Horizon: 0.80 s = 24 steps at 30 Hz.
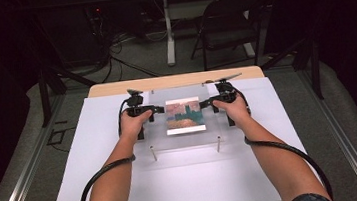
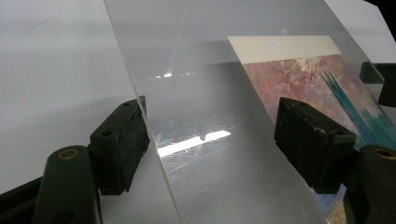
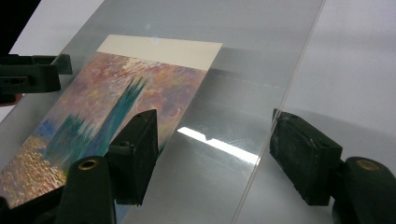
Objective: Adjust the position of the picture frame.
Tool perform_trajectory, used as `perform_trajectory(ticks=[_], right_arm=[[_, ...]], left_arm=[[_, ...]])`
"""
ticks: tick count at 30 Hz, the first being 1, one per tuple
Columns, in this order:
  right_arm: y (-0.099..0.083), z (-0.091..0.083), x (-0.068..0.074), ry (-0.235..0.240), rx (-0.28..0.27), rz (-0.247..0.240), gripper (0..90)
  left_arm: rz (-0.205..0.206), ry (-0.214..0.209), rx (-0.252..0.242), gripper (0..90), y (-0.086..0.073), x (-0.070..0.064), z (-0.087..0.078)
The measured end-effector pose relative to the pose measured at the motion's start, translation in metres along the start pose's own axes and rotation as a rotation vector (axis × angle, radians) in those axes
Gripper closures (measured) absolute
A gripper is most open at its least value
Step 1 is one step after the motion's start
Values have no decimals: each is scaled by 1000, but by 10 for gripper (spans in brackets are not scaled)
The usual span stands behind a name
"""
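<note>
- Two grippers flank one clear plastic sheet [image 1: 184,130], which stands on thin legs above the white table [image 1: 100,189], a painted print [image 1: 184,115] lying under it.
- The left gripper [image 1: 153,111] has its jaws apart, straddling the sheet's near edge.
- The right gripper [image 1: 208,103] likewise gapes astride the opposite edge.
- The sheet looks stiff, light, slippery and easily scratched; grip squarely at mid-edge.

Room dark, bench [image 1: 185,180] brightly lit from overhead. Glare streaks on acrylic sheet [image 2: 205,140]. Near tool pads soft-focus. High view slightly grainy.
</note>
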State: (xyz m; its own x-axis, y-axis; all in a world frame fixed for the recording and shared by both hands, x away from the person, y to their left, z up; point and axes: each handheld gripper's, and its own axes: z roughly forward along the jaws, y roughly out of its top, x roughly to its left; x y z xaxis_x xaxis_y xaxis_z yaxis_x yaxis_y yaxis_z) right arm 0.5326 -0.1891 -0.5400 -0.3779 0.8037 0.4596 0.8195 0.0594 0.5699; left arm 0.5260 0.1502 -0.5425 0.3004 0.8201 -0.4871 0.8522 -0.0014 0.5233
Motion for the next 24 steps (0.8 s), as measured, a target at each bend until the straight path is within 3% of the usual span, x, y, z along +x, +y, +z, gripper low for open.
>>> perform_trajectory(ticks=[7, 10, 24], right_arm=[[-1, 0, 0, 2, -4, 6, 332], [-1, -1, -1, 5, -8, 16, 344], [-1, -2, -1, 5, -6, 14, 357]], left_arm=[[-2, -4, -2, 269, -1, 0, -1], [-23, -15, 0, 279, -1, 1, 0], [-9, -5, -4, 285, 1, 0, -1]])
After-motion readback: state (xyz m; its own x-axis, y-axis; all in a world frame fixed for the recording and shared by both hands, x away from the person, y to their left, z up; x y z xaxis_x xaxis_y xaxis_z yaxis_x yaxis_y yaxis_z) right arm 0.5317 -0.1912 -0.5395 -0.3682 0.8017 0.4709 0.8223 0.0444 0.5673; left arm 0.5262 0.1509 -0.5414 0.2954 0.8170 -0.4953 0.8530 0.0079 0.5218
